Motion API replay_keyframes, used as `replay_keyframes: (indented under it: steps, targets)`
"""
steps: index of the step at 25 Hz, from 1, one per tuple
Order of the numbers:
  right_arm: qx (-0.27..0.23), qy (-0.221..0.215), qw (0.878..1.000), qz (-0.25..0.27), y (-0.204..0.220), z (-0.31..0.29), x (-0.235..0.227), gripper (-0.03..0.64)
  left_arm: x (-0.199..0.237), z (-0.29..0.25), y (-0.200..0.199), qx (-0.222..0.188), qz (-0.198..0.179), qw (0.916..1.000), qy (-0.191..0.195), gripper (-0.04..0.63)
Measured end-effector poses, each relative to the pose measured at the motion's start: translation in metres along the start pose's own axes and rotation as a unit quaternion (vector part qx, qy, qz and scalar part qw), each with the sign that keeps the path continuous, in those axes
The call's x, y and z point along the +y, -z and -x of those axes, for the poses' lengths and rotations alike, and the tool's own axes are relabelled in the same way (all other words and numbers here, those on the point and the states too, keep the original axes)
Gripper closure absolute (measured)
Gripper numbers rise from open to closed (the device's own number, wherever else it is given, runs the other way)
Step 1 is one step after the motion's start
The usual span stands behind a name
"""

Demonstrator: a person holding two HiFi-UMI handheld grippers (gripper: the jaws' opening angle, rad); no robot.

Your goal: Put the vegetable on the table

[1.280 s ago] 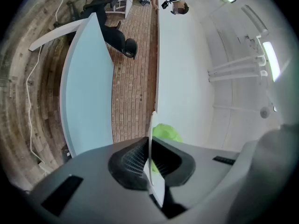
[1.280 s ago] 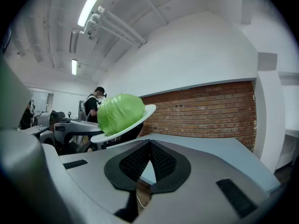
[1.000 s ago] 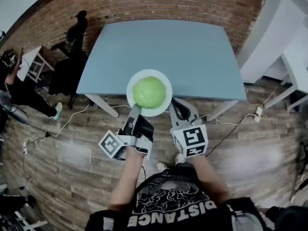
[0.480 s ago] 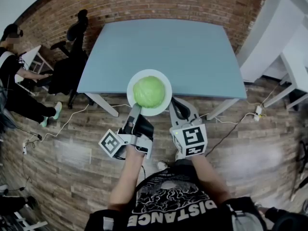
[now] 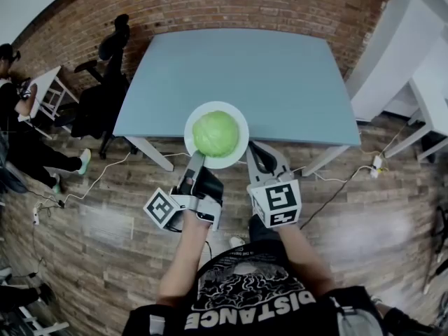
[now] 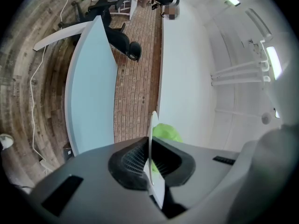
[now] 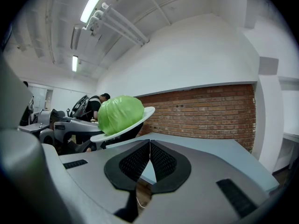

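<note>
From the head view, a green cabbage point(image 5: 216, 133) sits on a white plate point(image 5: 190, 144) overlapping the near edge of a blue-grey desk point(image 5: 238, 68). The left gripper point(image 5: 198, 157) reaches to the plate's near rim, but its tips are lost against the rim, so the grip cannot be read here. The right gripper point(image 5: 260, 154) is just beside the plate.

The left gripper view shows the plate point(image 6: 151, 134) edge-on as a thin white line clamped between the fingers point(image 6: 131, 160). Only a sliver of cabbage point(image 6: 166, 132) shows past it.

The right gripper view shows its fingers point(image 7: 163, 164) pressed together with nothing between them. It also shows the plate point(image 7: 142, 115) tilted, with the cabbage point(image 7: 120, 113) on it. The plate's lower end is cut off, so contact with the desk point(image 7: 205, 146) cannot be told.
</note>
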State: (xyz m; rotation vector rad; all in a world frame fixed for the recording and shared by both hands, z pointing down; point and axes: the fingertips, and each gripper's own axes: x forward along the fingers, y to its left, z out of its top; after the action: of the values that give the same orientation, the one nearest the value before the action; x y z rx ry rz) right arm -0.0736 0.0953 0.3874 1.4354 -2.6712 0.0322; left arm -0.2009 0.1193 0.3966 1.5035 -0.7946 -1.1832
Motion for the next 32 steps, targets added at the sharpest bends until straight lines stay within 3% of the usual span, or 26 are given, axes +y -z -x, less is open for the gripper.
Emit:
replay_keyframes:
  steps: [17,32]
  targets:
    - [-0.002,0.000,1.000,-0.009,0.003,-0.025,-0.032,0.607,0.013,-0.039,0.004,0.008,-0.004,0.9999,-0.011,0.583]
    - [0.013,0.012,1.000,-0.015,0.013,-0.064,-0.100,0.607,0.042,-0.109,0.007,0.007,0.002,0.9996,-0.026,0.583]
